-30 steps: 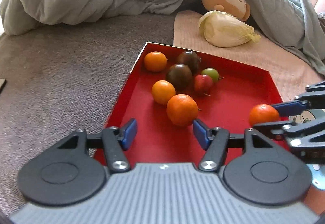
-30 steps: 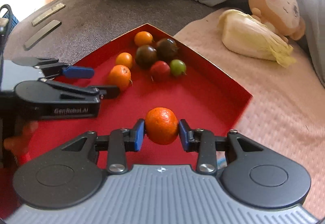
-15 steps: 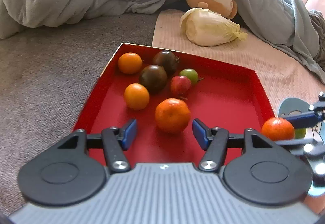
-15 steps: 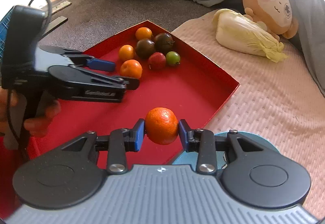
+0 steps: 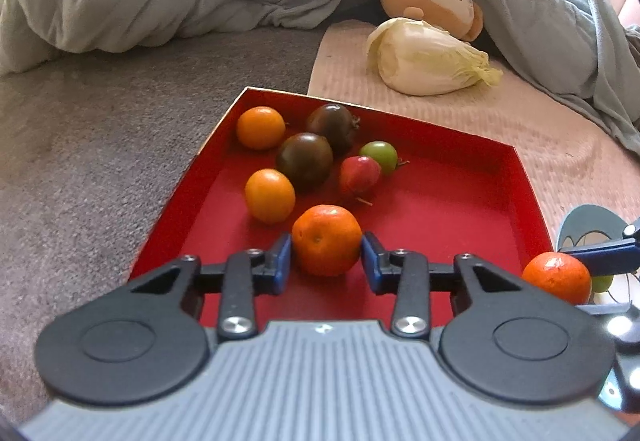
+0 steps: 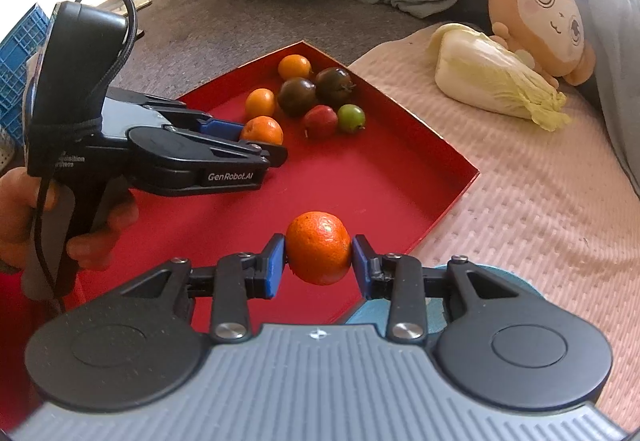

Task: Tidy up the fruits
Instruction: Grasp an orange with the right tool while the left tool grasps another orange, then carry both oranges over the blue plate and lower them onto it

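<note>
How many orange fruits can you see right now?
4. One in the right gripper, at the red tray's near edge. One between the left gripper's fingers. Two smaller ones by the tray's left wall. None seem hidden.

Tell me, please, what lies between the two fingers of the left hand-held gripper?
In the left wrist view, a mandarin sits between the fingers of the left hand-held gripper, resting on the red tray. Both pads look against its sides.
</note>
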A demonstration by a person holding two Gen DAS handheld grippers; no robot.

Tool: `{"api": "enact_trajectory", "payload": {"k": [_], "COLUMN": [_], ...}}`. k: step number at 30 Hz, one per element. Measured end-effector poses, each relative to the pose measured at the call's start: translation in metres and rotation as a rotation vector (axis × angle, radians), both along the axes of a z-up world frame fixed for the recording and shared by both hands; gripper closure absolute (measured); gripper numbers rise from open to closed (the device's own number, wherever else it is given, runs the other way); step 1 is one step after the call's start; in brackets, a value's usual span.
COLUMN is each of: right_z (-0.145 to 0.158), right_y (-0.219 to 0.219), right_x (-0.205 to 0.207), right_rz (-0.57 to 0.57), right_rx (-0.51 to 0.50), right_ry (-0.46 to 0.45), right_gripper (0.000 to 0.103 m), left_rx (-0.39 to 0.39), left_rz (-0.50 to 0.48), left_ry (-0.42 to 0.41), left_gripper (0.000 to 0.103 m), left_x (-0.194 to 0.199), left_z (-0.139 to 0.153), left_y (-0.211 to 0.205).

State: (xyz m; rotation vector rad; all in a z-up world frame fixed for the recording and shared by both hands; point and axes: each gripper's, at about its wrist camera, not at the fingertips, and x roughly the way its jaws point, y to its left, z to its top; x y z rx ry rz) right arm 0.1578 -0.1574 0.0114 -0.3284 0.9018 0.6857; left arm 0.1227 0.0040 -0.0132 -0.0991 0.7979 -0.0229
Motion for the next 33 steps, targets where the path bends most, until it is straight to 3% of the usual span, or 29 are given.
{"api": "enact_trajectory", "payload": {"k": [20, 33], "right_z": [0.006, 0.014], "right_y": [0.011, 0.012], "right_x": [-0.017, -0.025], "right_rz": [0.076, 0.102], "right_rx": [-0.013, -0.005], "right_ry": [-0.002, -0.015], "right_gripper": [0.062, 0.062], "left_rx": [0.032, 0.051], "left_rz": [0.071, 0.074], "left_ry": [0.021, 0.018], "left_gripper": [0.064, 0.064], "left_x": [-0.053, -0.066], "left_z": [0.014, 0.023], "left_y": [-0.005, -0.013]}}
